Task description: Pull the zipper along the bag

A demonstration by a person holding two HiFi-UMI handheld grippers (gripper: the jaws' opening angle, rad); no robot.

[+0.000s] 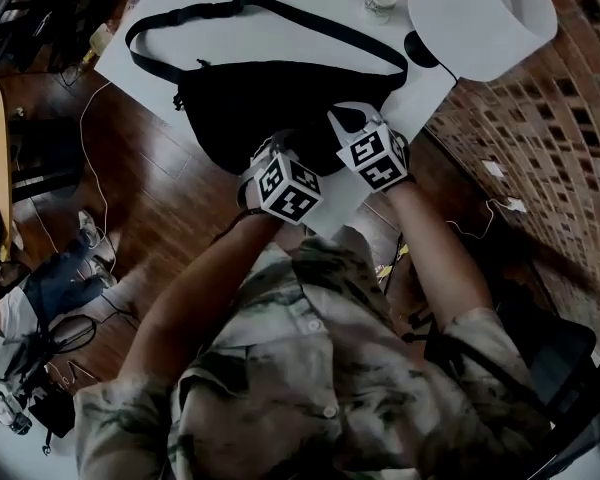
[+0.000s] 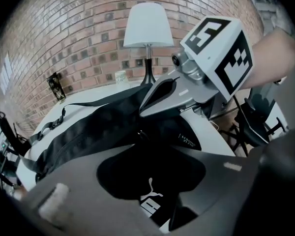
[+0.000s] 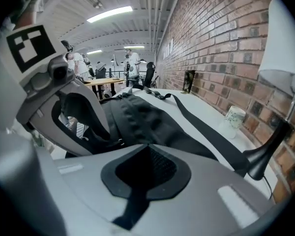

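A black sling bag (image 1: 280, 98) lies on the white table (image 1: 280, 23), its strap (image 1: 270, 8) looping toward the far side. Both grippers are at the bag's near end. My left gripper (image 1: 268, 153) (image 2: 155, 173) is open, its jaws spread over the bag's fabric and white logo (image 2: 150, 200). The small metal zipper pull (image 2: 140, 132) (image 3: 121, 140) lies just beyond its tips, untouched. My right gripper (image 1: 345, 123) (image 3: 147, 171) is shut on the bag's fabric at the end, with a dark strip pinched between its jaws.
A lamp with a white shade (image 1: 480, 18) (image 2: 147, 28) and a small mug (image 1: 381, 1) (image 3: 234, 117) stand at the table's far right by the brick wall. The table's near edge runs right under the grippers, with wooden floor (image 1: 150, 188) below. A person (image 1: 20, 308) is at the left.
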